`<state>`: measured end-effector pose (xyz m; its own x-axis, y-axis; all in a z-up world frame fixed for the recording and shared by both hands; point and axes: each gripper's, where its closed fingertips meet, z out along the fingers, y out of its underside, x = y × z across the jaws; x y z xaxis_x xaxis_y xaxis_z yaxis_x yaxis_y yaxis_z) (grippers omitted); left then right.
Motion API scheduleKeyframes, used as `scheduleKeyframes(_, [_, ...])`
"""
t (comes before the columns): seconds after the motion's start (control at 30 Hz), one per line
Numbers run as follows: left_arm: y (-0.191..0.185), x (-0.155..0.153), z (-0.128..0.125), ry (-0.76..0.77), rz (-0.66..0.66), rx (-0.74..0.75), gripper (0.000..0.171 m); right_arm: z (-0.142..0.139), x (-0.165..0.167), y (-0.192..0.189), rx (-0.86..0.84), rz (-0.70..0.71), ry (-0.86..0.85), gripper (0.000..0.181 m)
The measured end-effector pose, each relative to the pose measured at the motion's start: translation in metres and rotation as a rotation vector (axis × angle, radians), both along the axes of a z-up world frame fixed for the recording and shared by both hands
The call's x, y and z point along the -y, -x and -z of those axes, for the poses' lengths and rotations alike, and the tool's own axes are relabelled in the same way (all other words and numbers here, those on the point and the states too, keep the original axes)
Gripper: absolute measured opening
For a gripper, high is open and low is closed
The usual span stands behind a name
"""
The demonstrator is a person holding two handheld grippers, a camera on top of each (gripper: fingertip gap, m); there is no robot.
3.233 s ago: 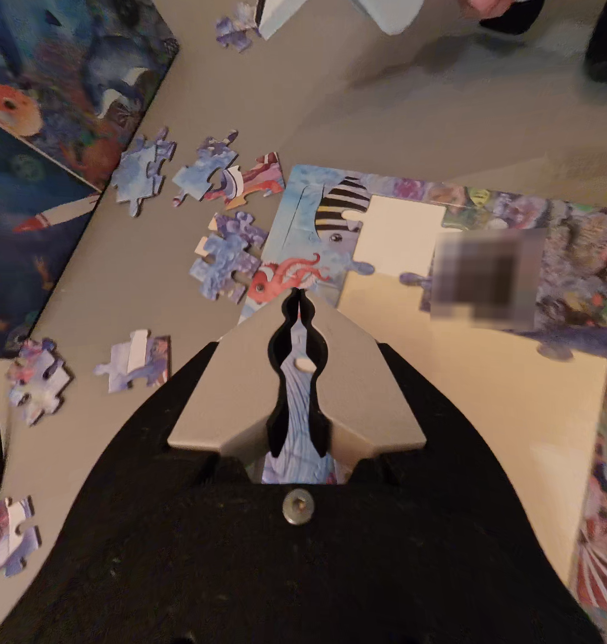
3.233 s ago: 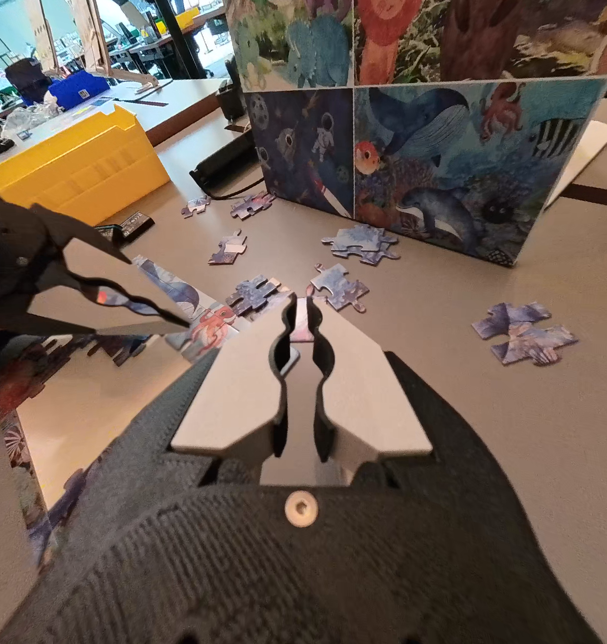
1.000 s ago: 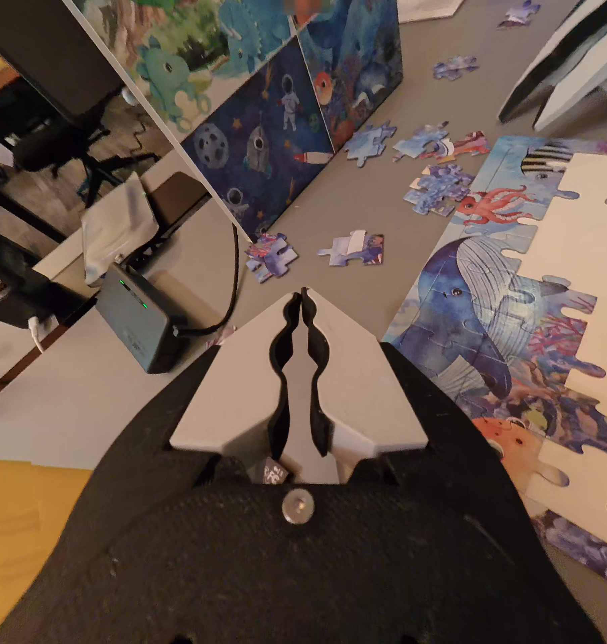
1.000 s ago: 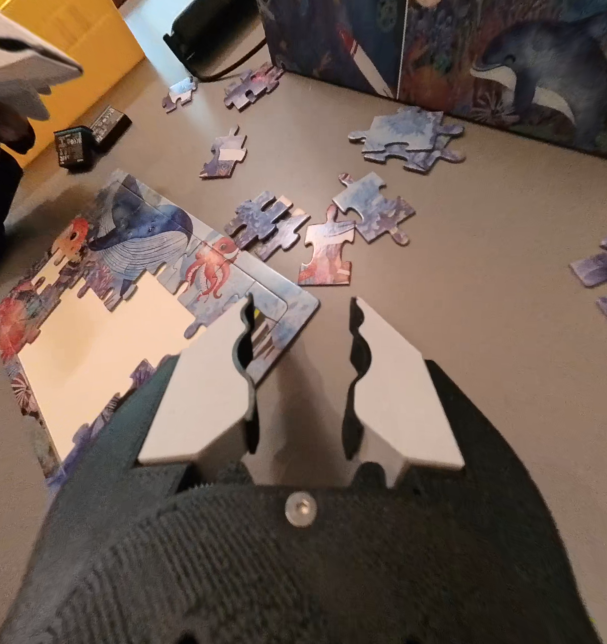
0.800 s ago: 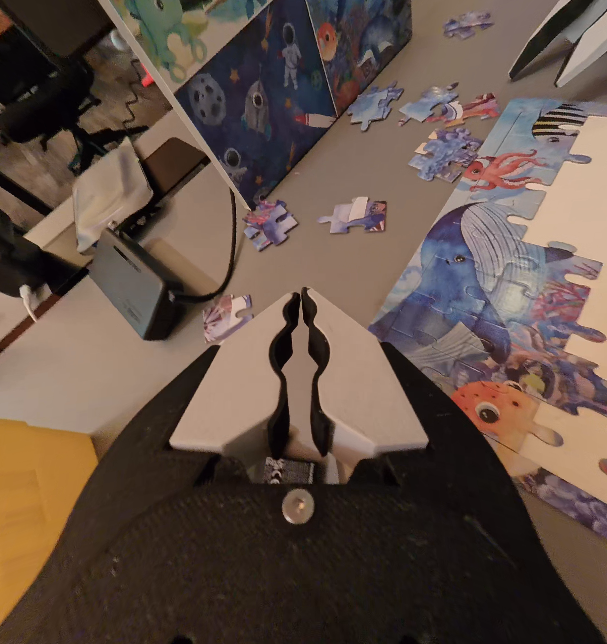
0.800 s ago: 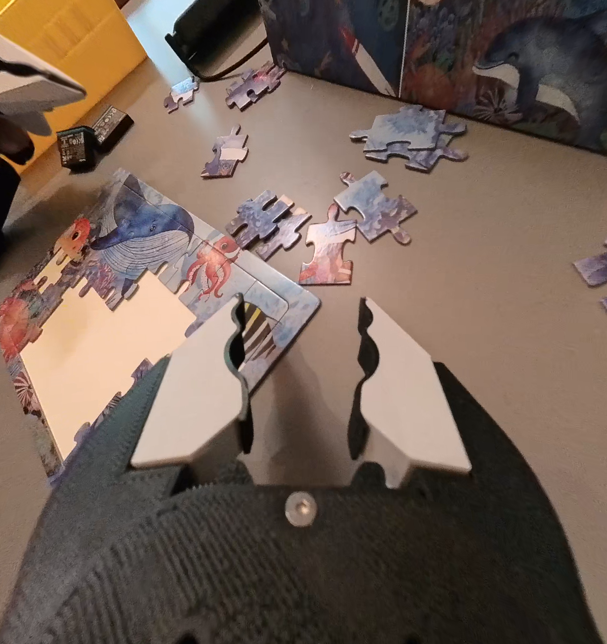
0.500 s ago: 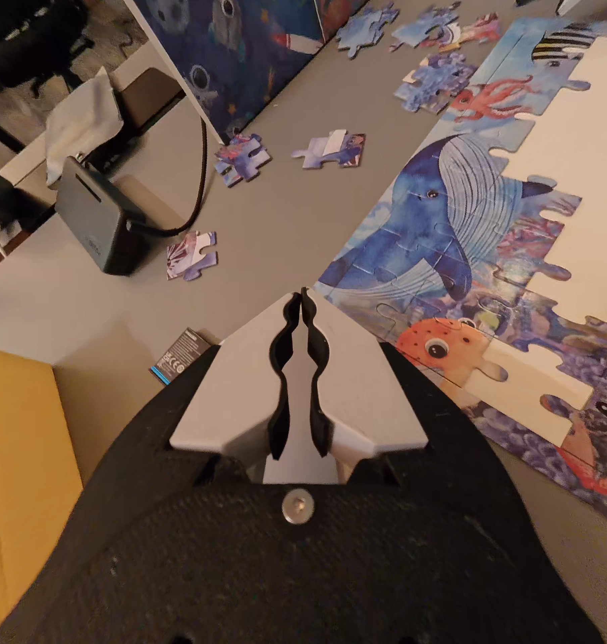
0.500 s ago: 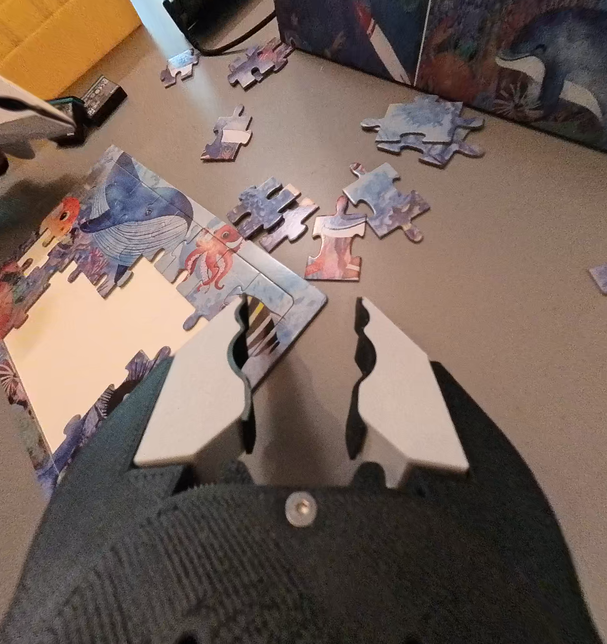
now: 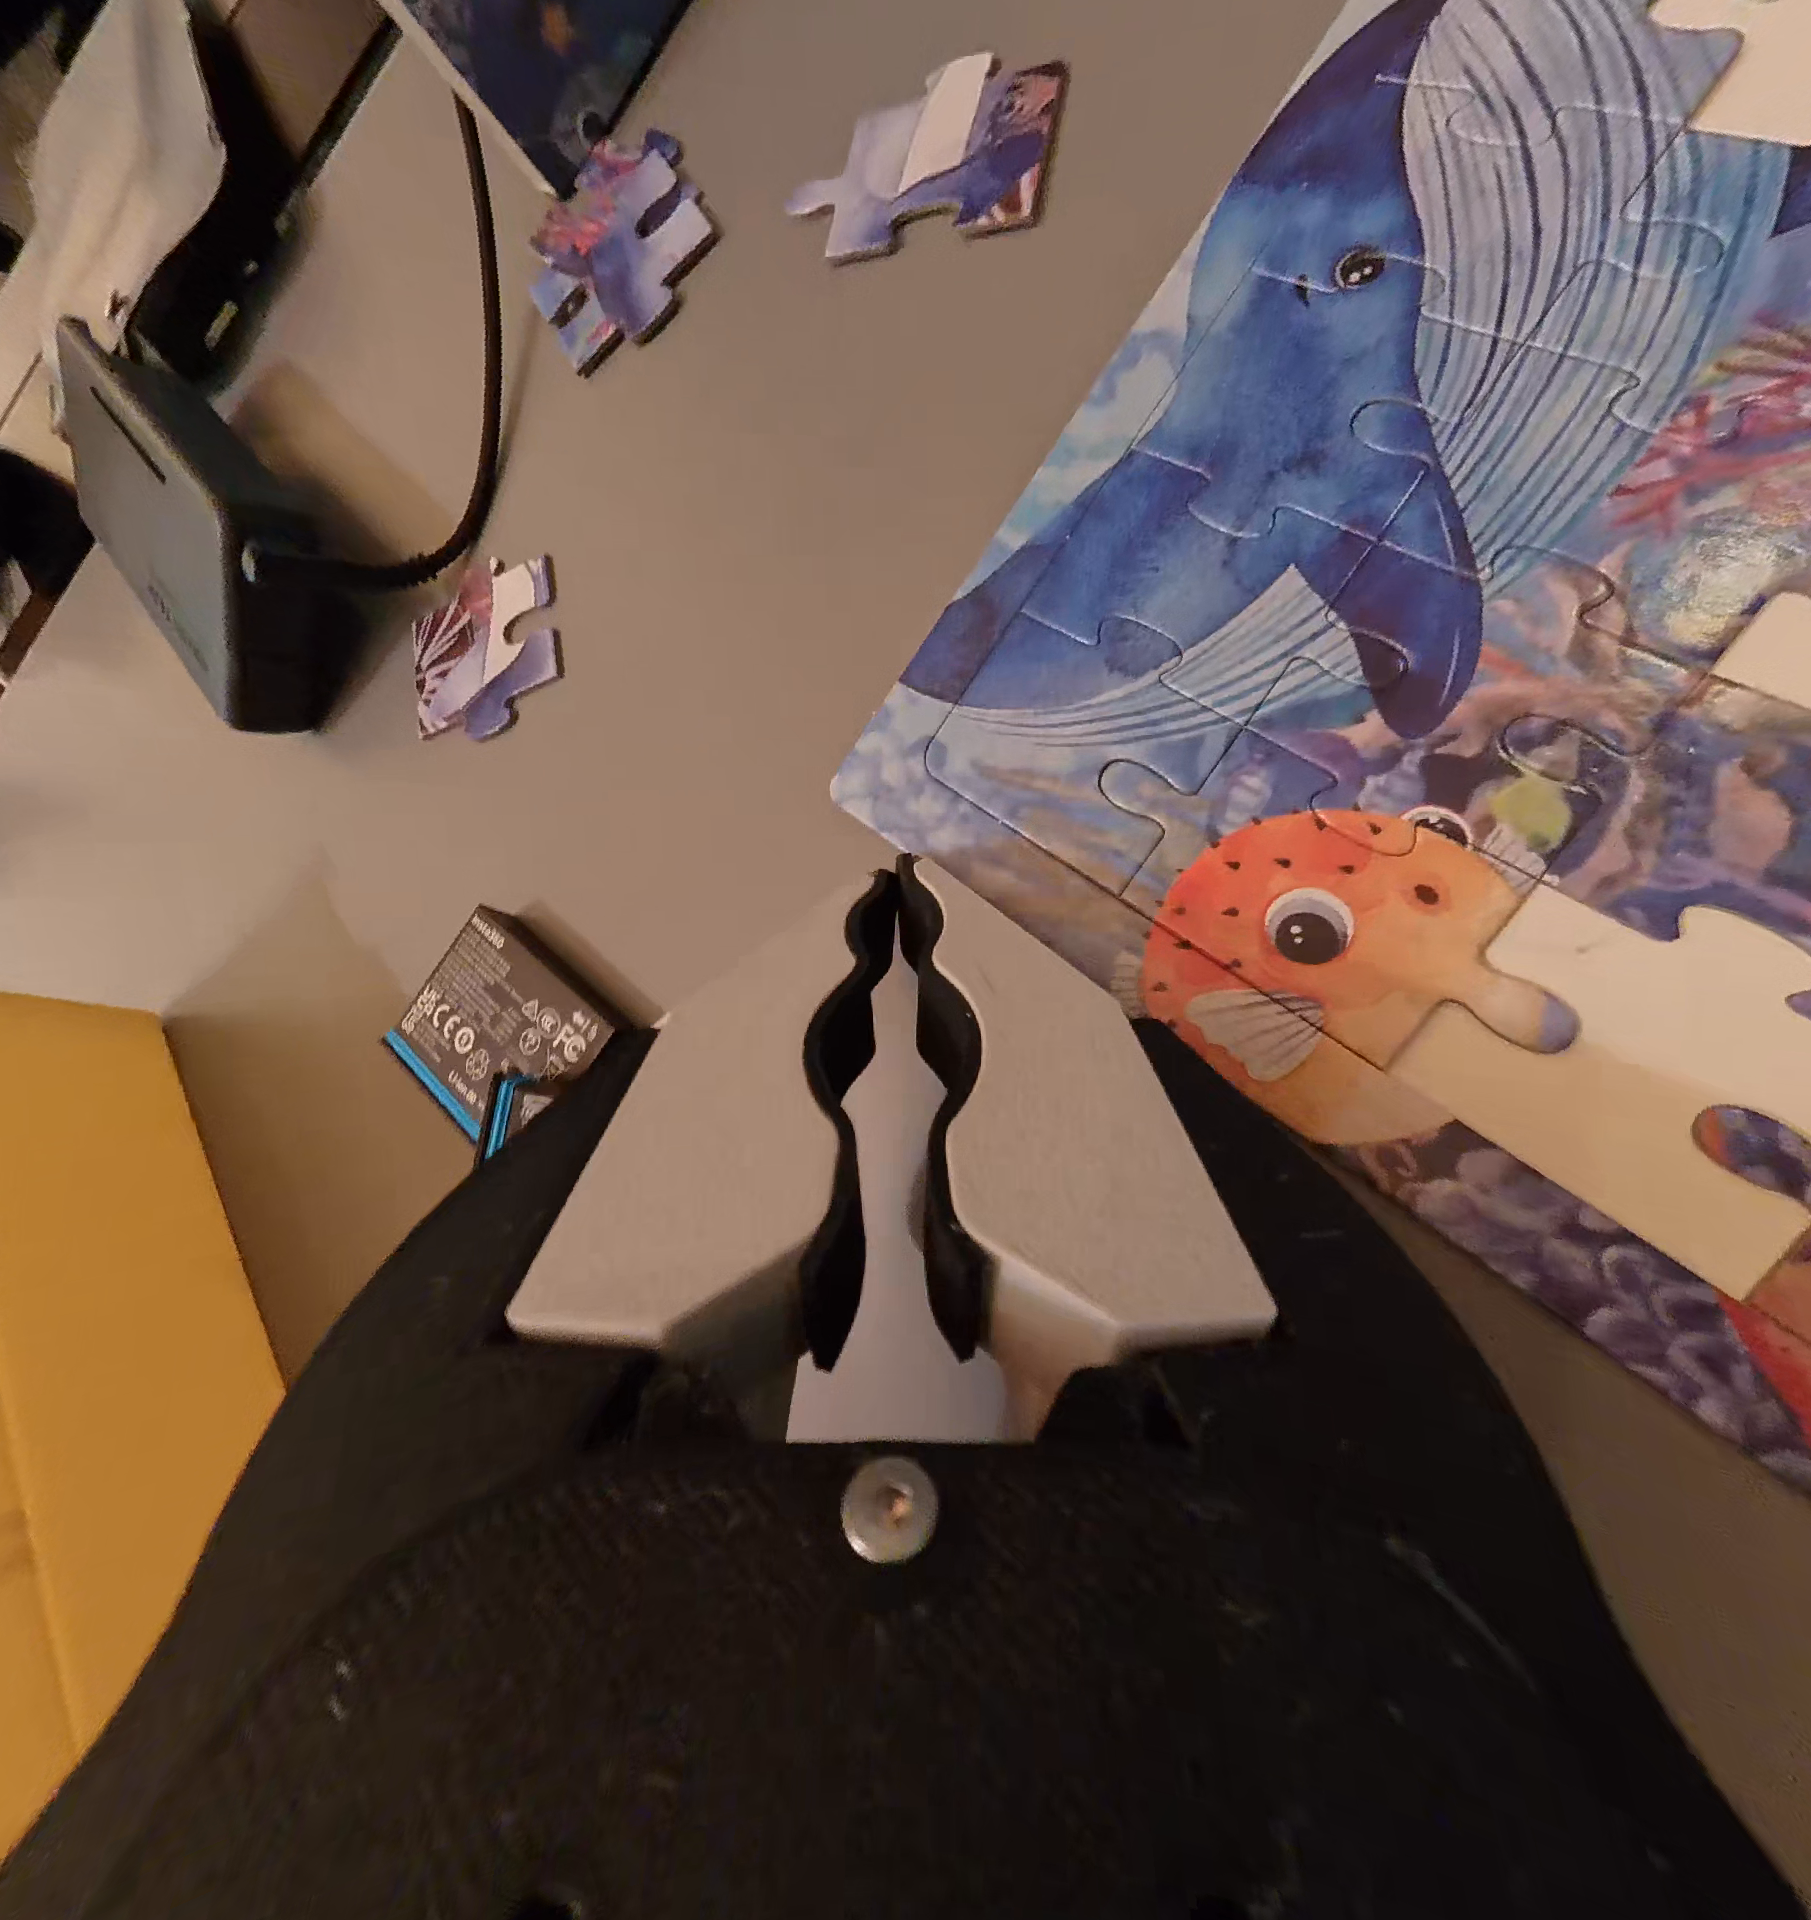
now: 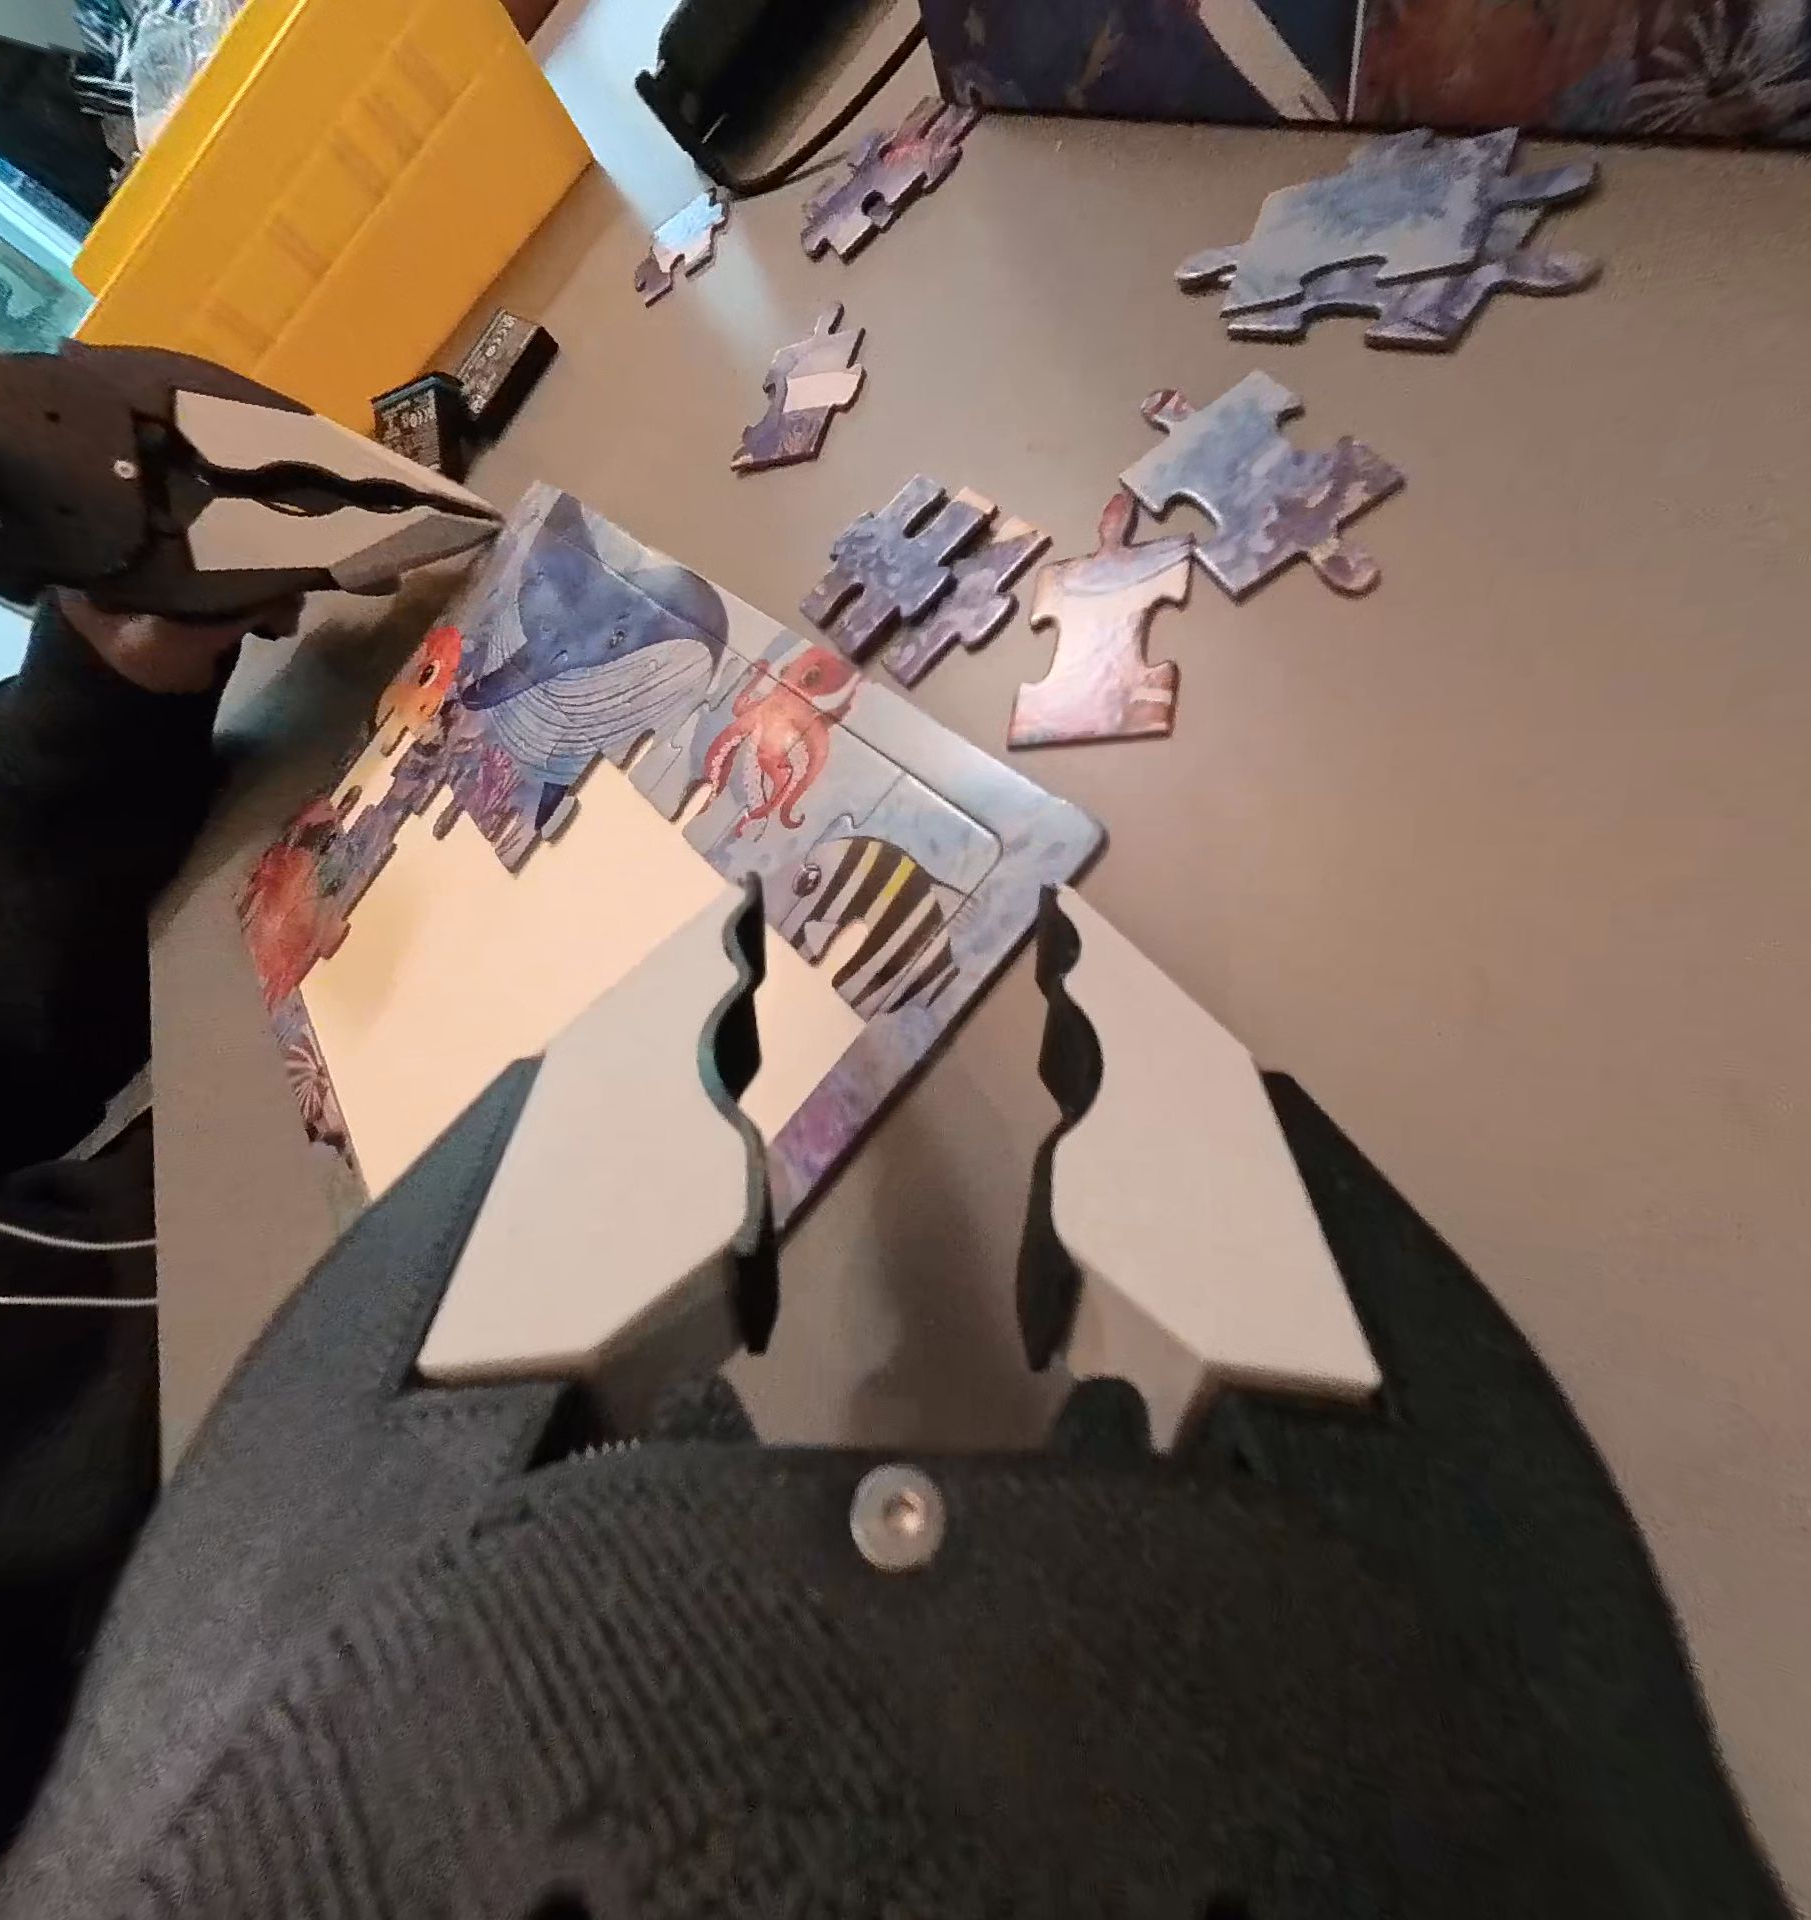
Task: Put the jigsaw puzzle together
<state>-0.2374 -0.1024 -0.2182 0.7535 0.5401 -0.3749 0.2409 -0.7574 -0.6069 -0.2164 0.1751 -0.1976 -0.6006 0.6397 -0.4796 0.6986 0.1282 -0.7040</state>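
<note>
Both your grippers sit at corners of the half-built puzzle.

Your left gripper (image 9: 899,878) has its fingers pressed together on nothing, tips just off the whale corner of the jigsaw puzzle (image 9: 1327,540), which lies flat on the bench (image 9: 672,499). Your right gripper (image 10: 896,904) has its fingers spread wide and empty, straddling the striped-fish corner. Loose pieces (image 10: 1098,613) lie scattered on the bench beyond the puzzle, near the upright puzzle box (image 10: 1503,62).
</note>
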Motion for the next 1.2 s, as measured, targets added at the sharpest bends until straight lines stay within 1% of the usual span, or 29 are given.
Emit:
scheduleKeyframes(0.13, [0.008, -0.016, 0.000, -0.030, 0.019, -0.009, 0.000, 0.003, -0.019, -0.010, 0.021, 0.027, -0.011, 0.038])
scheduleKeyframes(0.2, [0.010, -0.027, 0.001, -0.037, 0.052, -0.011, 0.000, 0.006, -0.032, -0.021, 0.024, 0.018, -0.033, 0.027])
scheduleKeyframes(0.27, [0.007, -0.040, 0.001, -0.054, 0.081, 0.002, 0.000, 0.005, -0.044, -0.027, 0.001, 0.009, -0.054, 0.023])
scheduleKeyframes(0.4, [-0.003, -0.061, 0.000, -0.065, 0.144, 0.023, 0.000, -0.015, -0.059, -0.019, -0.104, 0.058, 0.009, 0.024])
scheduleKeyframes(0.47, [-0.002, -0.058, -0.001, -0.034, 0.131, 0.036, 0.000, -0.026, -0.061, -0.011, -0.195, 0.064, -0.002, 0.021])
scheduleKeyframes(0.53, [0.006, -0.056, -0.015, -0.054, 0.118, 0.006, 0.000, -0.034, -0.066, 0.002, -0.300, 0.059, -0.065, 0.014])
scheduleKeyframes(0.6, [0.013, -0.065, -0.035, -0.151, 0.142, 0.018, 0.000, -0.040, -0.070, 0.017, -0.367, 0.056, -0.125, 0.013])
scheduleKeyframes(0.63, [0.013, -0.075, -0.044, -0.211, 0.181, 0.053, 0.000, -0.043, -0.069, 0.023, -0.391, 0.051, -0.135, 0.011])
scheduleKeyframes(0.73, [0.005, -0.119, -0.056, -0.362, 0.327, 0.203, 0.000, -0.046, -0.053, 0.034, -0.431, 0.019, -0.138, 0.003])
scheduleKeyframes(0.8, [-0.005, -0.152, -0.056, -0.421, 0.413, 0.281, 0.000, -0.036, -0.035, 0.024, -0.410, -0.064, -0.188, 0.000])
scheduleKeyframes(0.83, [-0.009, -0.167, -0.054, -0.422, 0.447, 0.296, 0.000, -0.029, -0.027, 0.017, -0.410, -0.101, -0.240, 0.000])
scheduleKeyframes(0.93, [-0.024, -0.199, -0.046, -0.364, 0.534, 0.302, 0.000, -0.005, -0.004, -0.004, -0.439, -0.200, -0.379, 0.000])
scheduleKeyframes(1.0, [-0.036, -0.214, -0.035, -0.301, 0.589, 0.313, 0.000, 0.004, 0.013, -0.010, -0.449, -0.259, -0.443, 0.000])
scheduleKeyframes(1.1, [-0.040, -0.223, -0.014, -0.151, 0.633, 0.299, 0.000, 0.001, 0.042, -0.014, -0.438, -0.337, -0.422, 0.000])
scheduleKeyframes(1.13, [-0.040, -0.223, -0.012, -0.127, 0.642, 0.287, 0.000, 0.001, 0.049, -0.017, -0.423, -0.360, -0.401, 0.000])
scheduleKeyframes(1.2, [-0.040, -0.221, -0.016, -0.133, 0.662, 0.254, 0.000, 0.004, 0.059, -0.023, -0.403, -0.397, -0.384, 0.000])
